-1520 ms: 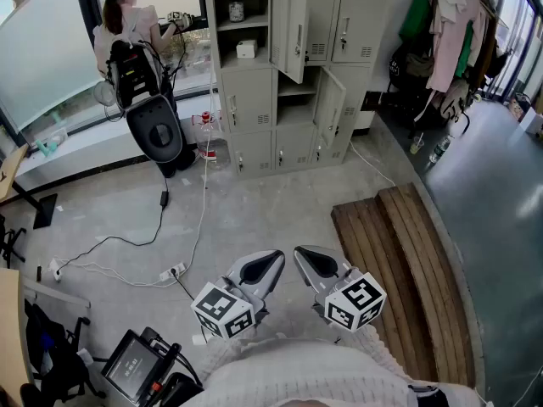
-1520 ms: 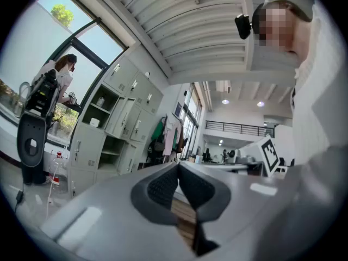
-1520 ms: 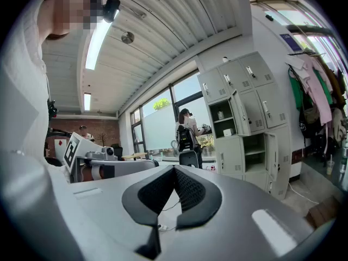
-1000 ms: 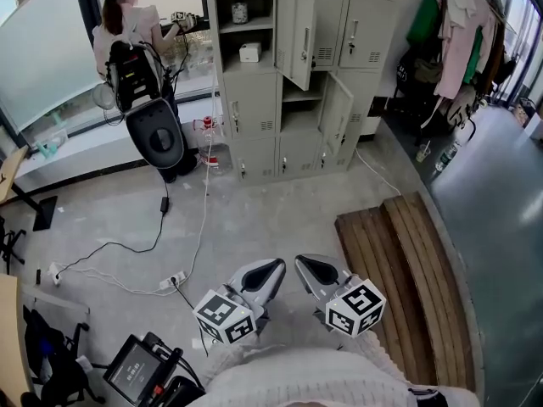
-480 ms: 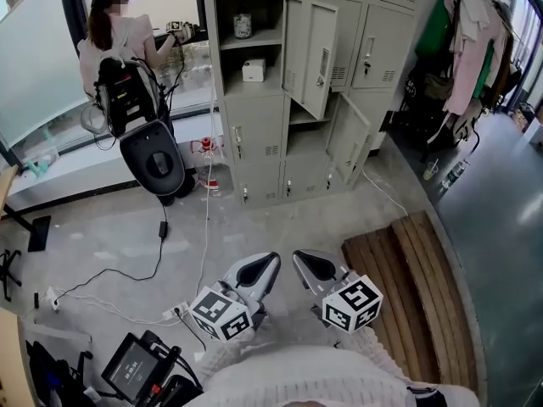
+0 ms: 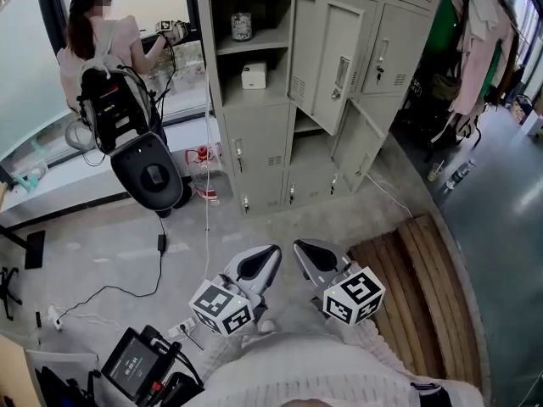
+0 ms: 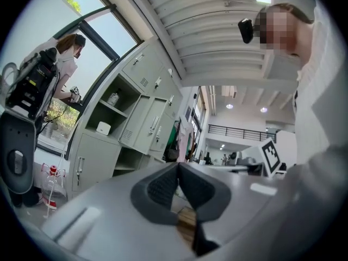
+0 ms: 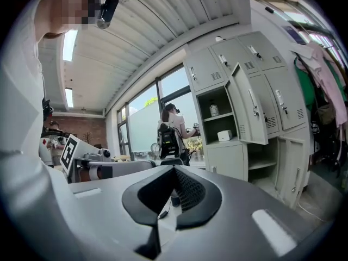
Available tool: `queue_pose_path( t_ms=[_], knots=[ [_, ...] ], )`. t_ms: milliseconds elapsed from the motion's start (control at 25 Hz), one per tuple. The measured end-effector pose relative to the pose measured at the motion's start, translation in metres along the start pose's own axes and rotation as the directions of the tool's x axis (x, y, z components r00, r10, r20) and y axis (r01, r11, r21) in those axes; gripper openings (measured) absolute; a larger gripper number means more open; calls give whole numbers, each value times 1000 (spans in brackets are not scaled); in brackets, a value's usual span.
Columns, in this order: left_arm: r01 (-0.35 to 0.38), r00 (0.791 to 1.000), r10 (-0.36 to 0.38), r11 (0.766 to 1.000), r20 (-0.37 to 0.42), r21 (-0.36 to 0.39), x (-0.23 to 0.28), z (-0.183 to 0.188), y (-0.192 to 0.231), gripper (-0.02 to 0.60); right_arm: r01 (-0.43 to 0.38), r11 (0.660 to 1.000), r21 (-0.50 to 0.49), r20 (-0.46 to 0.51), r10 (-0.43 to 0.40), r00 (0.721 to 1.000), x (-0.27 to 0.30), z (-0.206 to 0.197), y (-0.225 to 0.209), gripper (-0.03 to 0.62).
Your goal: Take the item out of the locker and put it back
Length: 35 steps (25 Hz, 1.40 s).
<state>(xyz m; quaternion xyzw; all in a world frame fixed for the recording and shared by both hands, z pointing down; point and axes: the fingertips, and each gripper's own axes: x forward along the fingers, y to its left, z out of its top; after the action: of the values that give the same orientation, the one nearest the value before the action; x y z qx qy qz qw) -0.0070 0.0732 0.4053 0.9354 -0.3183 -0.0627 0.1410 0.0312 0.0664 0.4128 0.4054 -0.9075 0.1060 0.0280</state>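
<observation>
White box [image 6: 254,75] sits on the lower shelf of the open locker [image 6: 231,68], with a jar [image 6: 242,25] on the shelf above. The left gripper [image 6: 271,253] and right gripper [image 6: 299,247] are side by side close to the person's body. Both point roughly level toward the locker, well apart from it, with jaws closed on nothing.

1. The left tongs [image 6: 271,252] are held low in front of the person's torso, pointing forward and about level. Their jaws are closed together with nothing between them.
2. The right tongs [image 6: 299,248] sit just beside them, jaws likewise closed and empty.
3. The two tips angle toward each other, near but apart.
4. The left marker cube [image 6: 222,308] and right marker cube [image 6: 354,295] sit nearest the torso.
</observation>
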Motion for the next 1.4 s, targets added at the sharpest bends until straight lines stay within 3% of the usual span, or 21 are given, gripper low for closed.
queue_pose_path(
  t_ms=[200, 480, 600, 760, 920, 1120, 1400],
  knots=[
    [-10, 1000, 10, 1000, -2, -29, 19, 0, 32, 8, -3, 1000, 21, -28, 3, 1000, 32, -3, -24, -8],
    [-86, 995, 86, 996, 48, -1, 63, 22, 111, 8, -36, 999, 6, -35, 36, 999, 109, 8, -79, -15],
    [-91, 995, 89, 996, 52, 25, 94, 36, 144, 8, -55, 998, 5, -14, 55, 998, 145, 24, -111, -14],
    [-92, 992, 93, 996, 79, -14, 139, 58, 188, 8, -69, 998, -10, 3, 69, 998, 190, 51, -155, -14],
    [-113, 988, 111, 994, 106, 9, 175, 81, 223, 8, -85, 996, -35, 24, 86, 996, 219, 71, -189, -14],
    [-136, 983, 135, 991, 121, -4, 203, 89, 254, 8, -117, 993, -8, 49, 117, 992, 248, 85, -221, -14],
    [-141, 985, 142, 990, 95, -8, 216, 89, 275, 8, -118, 993, 0, 33, 118, 992, 280, 82, -235, -12]
  ],
)
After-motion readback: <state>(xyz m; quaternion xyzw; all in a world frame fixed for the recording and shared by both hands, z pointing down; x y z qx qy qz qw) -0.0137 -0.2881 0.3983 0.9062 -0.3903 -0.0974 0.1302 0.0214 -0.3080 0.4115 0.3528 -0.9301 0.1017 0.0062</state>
